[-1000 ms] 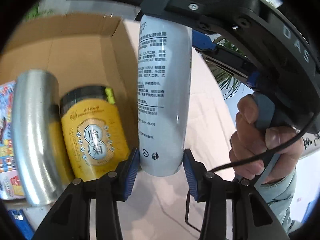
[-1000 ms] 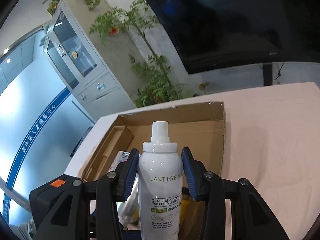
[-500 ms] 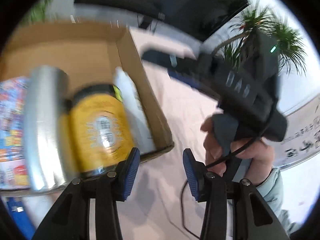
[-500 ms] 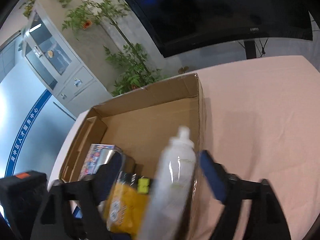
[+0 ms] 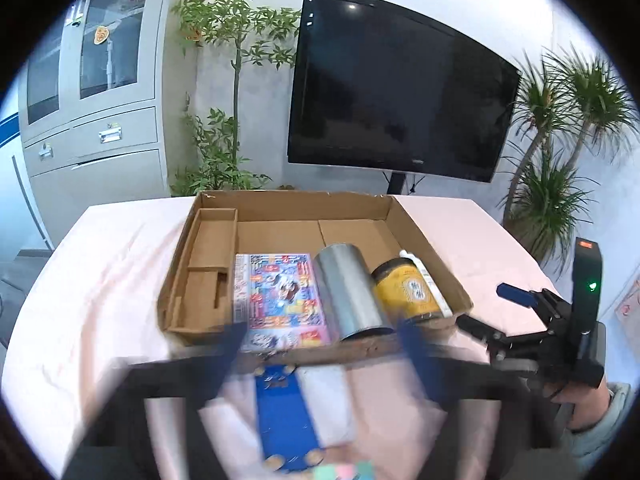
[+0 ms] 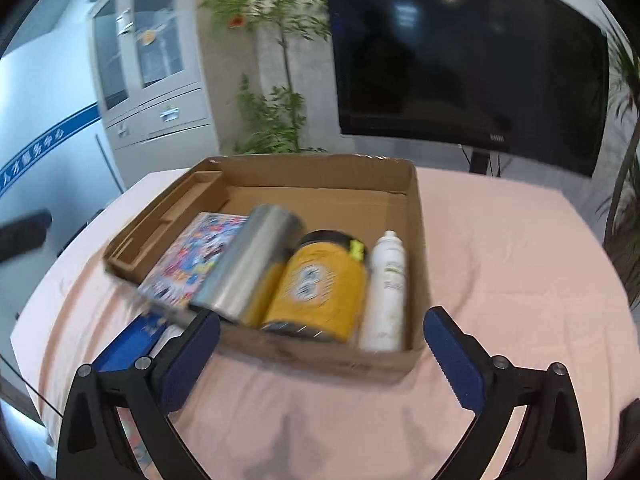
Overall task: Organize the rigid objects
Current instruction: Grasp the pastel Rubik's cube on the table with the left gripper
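The right tool (image 6: 320,356) stands wide open with nothing between its blue pads, hanging over the pink-covered desk (image 6: 500,264) just short of the near wall of the cardboard box (image 6: 416,184). The left tool (image 5: 320,356) is blurred in its own view; its jaws are closing, with nothing held between them. Beneath it, outside the box on the desk, lies a flat blue thing (image 5: 286,412), its long axis running straight away from the tool toward the box. That puts the left hand nearer to it, and I judge it the next piece to pick up. Beyond, inside the box, lie side by side a colourful booklet (image 5: 280,296), a metal tube (image 5: 348,292), a yellow jar (image 5: 404,292) and a white spray bottle (image 6: 386,292), which rests against the right wall, nozzle pointing away
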A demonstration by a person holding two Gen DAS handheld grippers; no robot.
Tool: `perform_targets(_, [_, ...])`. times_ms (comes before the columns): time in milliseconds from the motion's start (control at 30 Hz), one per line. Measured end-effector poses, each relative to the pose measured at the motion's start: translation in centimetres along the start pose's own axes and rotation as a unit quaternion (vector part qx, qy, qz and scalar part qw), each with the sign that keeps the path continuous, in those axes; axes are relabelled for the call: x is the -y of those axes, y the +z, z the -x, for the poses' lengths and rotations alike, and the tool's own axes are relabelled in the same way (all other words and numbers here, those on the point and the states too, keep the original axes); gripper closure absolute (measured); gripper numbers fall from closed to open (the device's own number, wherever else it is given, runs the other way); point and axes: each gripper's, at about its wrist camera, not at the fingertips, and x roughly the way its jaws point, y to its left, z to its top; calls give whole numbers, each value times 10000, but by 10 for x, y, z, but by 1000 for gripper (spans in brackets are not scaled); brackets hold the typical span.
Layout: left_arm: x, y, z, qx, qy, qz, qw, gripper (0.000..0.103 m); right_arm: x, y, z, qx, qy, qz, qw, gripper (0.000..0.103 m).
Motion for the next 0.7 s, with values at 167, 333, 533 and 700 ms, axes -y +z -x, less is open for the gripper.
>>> perform_targets(167, [-10,-27,34,414,407,138,9982,82,-42,-12,44,334,285,104,9990,67])
perform_targets(333, [-33,-57,34,325,580,525,9964,1,-84,-46,72,577,621,99,9963,0])
perform_targets(533, [-69,-95,-15,-696,-418,1493,9855,1,-138,-91,63,-65,1127,467,9925,0])
perform_targets(700, [-78,-112,-32,-931,-624,1708,9789,1,-171,-112,40,-594,1352,708,9865,1])
